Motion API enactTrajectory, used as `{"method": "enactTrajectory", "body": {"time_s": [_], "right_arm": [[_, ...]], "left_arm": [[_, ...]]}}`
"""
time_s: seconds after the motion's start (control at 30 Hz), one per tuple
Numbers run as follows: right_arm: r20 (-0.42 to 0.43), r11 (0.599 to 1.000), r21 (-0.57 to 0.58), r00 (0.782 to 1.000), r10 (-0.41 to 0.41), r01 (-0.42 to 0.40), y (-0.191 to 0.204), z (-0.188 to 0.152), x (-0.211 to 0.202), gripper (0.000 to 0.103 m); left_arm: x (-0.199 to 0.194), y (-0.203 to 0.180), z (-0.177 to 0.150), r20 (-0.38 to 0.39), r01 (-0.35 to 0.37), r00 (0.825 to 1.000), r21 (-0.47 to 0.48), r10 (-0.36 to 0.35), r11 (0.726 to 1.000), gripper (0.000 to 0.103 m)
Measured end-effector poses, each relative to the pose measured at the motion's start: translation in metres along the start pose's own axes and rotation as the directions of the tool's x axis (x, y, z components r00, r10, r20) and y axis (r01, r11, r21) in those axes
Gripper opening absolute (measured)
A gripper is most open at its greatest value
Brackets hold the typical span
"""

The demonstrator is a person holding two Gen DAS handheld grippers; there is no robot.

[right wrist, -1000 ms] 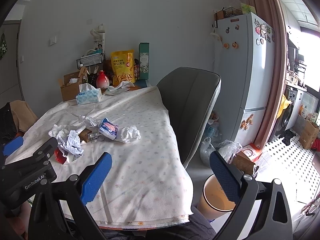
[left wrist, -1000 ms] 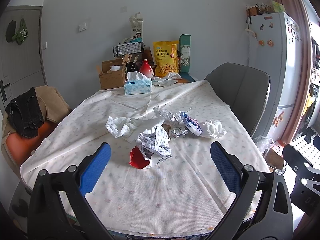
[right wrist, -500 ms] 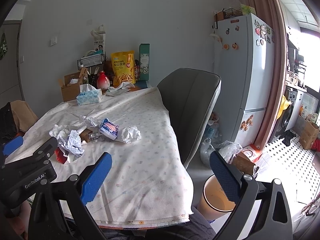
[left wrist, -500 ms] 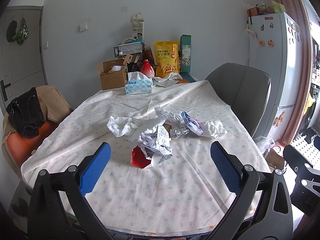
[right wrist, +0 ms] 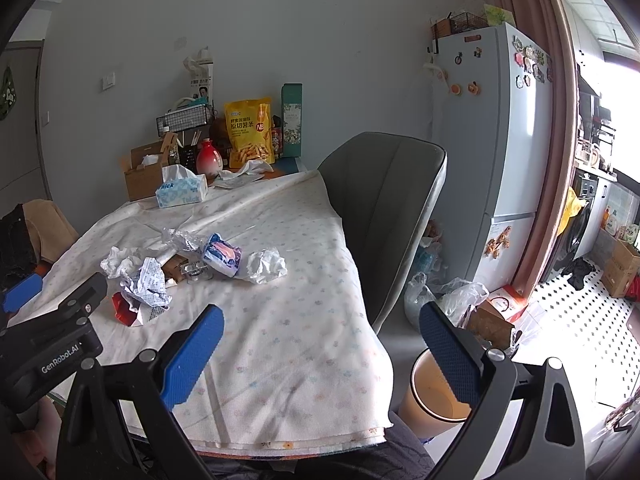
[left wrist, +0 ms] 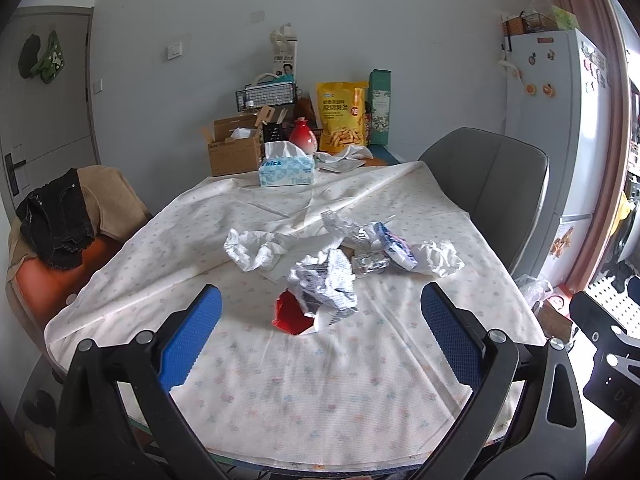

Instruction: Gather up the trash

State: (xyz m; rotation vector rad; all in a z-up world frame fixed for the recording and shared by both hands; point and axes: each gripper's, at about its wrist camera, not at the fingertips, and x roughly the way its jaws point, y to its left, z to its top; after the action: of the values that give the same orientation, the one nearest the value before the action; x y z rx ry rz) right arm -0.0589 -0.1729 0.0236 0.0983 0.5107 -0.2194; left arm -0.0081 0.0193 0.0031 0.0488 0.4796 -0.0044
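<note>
A heap of crumpled trash lies at the middle of the round table under a pale flower-print tablecloth [left wrist: 280, 380]: a crumpled white tissue [left wrist: 250, 249] at the left of the heap, a printed paper wad [left wrist: 326, 280] sitting on a torn red wrapper [left wrist: 289, 312], a clear crinkled plastic film [left wrist: 340, 224] behind, a silver blister pack [left wrist: 370, 263], a blue-and-white snack pouch [left wrist: 394, 249] and a second white tissue ball [left wrist: 440, 258] at the right end. The left gripper [left wrist: 320, 332], with blue textured pads on black arms, hangs above the near edge of the cloth, spread wide and holding nothing, the red wrapper just beyond the gap. The right gripper [right wrist: 320, 346] is likewise wide apart and empty, one finger over the cloth, the other over the floor beside the table, where an orange round bin [right wrist: 430, 396] stands open. A grey padded chair [right wrist: 384, 208] stands between table and white fridge [right wrist: 504, 128] (magnets on its door). At the far end stand a blue tissue box [left wrist: 286, 172] reading "Thick", an open cardboard box [left wrist: 234, 152], a red-and-white vase [left wrist: 303, 140], a yellow bag of fries [left wrist: 341, 114] with Chinese print, and a green carton [left wrist: 379, 108]. The left tool's body, seen from the right wrist, reads "GenRobot.AI".
</note>
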Motion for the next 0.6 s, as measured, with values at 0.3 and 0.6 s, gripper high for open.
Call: {"method": "enactTrajectory", "body": {"time_s": [0.3, 0.6], "right_arm": [[-0.017, 0.997, -0.001, 0.997, 0.075, -0.075, 0.019, 0.011, 0.019, 0.096], [-0.059, 0.99, -0.012, 0.988, 0.142, -0.143, 0.035, 0.024, 0.056, 0.094]], "left_arm": [[0.013, 0.023, 0.003, -0.031, -0.023, 0.999, -0.022, 0.022, 1.0, 0.099], [0.048, 0.028, 0.016, -0.072, 0.002, 0.997, -0.018, -0.004, 1.0, 0.09]]}}
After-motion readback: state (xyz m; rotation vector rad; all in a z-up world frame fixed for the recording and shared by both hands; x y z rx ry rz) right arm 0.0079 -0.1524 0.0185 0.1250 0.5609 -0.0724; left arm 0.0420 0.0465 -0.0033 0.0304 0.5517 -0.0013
